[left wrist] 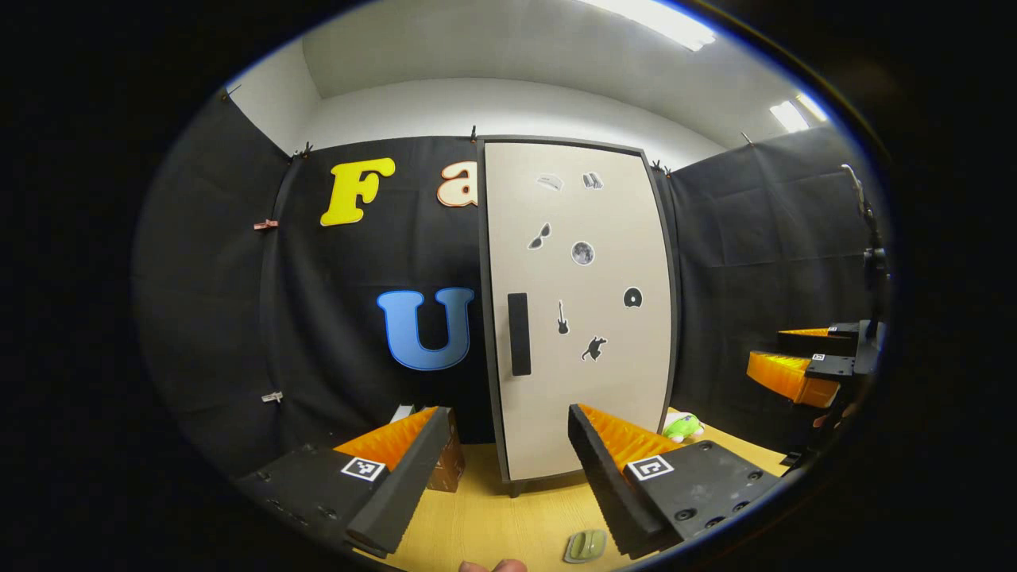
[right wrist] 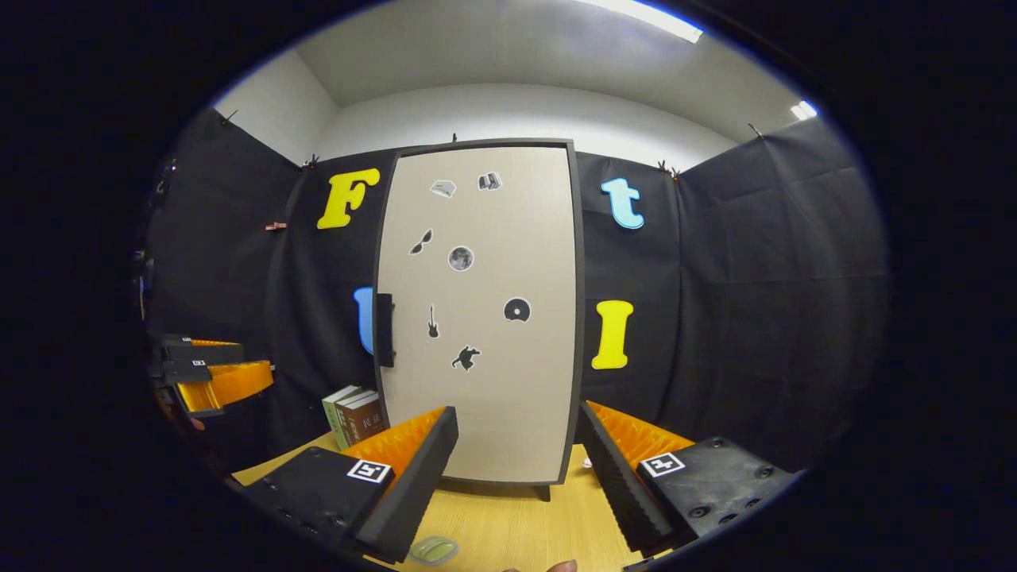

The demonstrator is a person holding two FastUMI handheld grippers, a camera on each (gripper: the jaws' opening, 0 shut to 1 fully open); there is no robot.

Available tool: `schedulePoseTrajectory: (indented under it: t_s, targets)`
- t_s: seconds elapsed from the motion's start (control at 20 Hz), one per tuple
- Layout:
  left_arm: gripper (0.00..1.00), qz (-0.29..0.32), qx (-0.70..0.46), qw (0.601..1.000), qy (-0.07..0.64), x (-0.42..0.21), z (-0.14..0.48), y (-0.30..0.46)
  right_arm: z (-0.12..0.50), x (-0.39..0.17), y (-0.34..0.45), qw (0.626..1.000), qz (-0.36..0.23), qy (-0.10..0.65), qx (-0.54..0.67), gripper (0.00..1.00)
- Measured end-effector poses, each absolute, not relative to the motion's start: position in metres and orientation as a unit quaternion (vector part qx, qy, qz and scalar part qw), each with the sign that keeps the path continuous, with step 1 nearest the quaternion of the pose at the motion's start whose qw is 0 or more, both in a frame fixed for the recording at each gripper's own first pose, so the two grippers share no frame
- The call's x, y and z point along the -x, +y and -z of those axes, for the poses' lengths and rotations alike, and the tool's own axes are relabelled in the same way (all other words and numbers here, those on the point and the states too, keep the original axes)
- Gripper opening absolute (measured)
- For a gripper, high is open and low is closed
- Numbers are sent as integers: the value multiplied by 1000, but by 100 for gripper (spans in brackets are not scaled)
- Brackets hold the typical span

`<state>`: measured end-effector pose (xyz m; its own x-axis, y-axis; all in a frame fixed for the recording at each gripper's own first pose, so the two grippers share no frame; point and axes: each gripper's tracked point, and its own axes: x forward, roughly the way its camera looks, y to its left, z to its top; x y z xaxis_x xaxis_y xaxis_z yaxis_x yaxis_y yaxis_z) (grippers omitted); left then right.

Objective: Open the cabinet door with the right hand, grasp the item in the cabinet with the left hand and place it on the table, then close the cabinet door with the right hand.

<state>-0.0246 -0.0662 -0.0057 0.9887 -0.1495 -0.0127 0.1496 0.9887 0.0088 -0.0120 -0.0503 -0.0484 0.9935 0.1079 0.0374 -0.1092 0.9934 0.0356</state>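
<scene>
Black cloth backs the wooden table (right wrist: 508, 516), where the cabinet (right wrist: 477, 318) stands with door closed; left gripper (left wrist: 500, 469) and right gripper (right wrist: 516, 477) both spread apart, empty.

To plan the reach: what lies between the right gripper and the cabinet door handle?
Bare wooden table, then open air up to the handle, in the right gripper view.
</scene>
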Motion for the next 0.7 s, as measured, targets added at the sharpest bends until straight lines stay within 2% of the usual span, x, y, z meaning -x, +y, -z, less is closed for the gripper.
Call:
schedulePoseTrajectory:
  t_s: [0.7]
  targets:
    - [95, 66, 7, 998, 9, 25, 10, -68, 50, 13, -56, 998, -52, -16, -19, 98]
